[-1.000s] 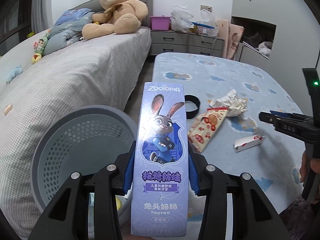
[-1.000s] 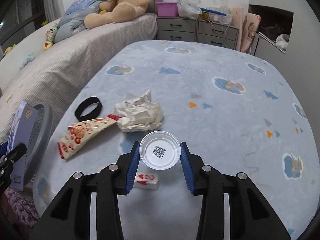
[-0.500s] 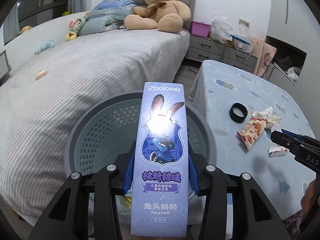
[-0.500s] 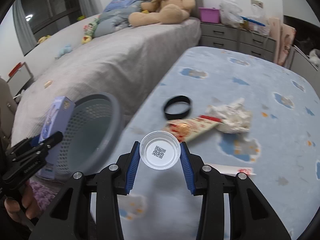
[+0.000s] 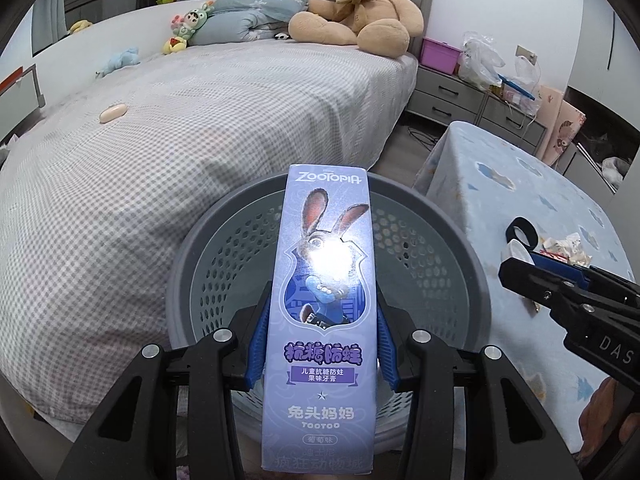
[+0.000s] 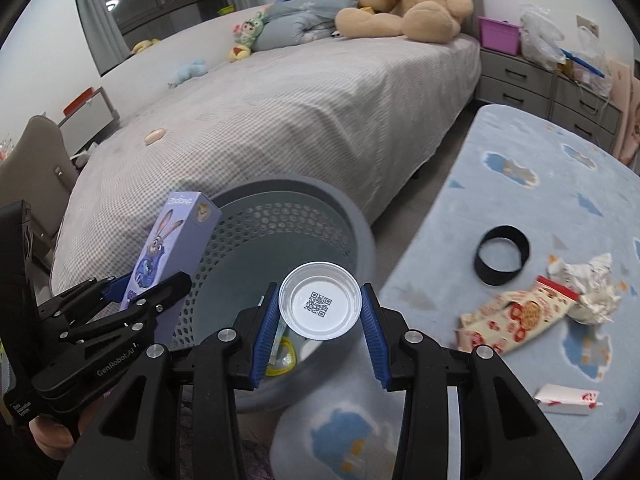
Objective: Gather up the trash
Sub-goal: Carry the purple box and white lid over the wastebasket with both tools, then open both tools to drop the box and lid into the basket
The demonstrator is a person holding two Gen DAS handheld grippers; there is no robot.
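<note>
My left gripper [image 5: 322,340] is shut on a tall purple Zootopia toothpaste box [image 5: 322,312], held upright over the round grey perforated trash basket [image 5: 200,256]. My right gripper [image 6: 320,312] is shut on a small white plastic cup [image 6: 320,300] with a QR code on its bottom, over the basket's [image 6: 352,220] near rim. The box [image 6: 168,248] and left gripper [image 6: 116,300] also show at the left of the right wrist view. A few scraps lie in the basket's bottom [image 6: 284,356].
On the blue table [image 6: 540,200] lie a black band [image 6: 502,256], a red-and-cream snack wrapper [image 6: 516,316], crumpled paper [image 6: 592,288] and a small carton [image 6: 568,398]. A checked bed [image 5: 200,120] with a teddy bear [image 5: 360,4] is behind the basket.
Both grippers swung left from the table toward the basket. The left now holds the box over the basket's middle, and the right has carried the cup over the basket's rim.
</note>
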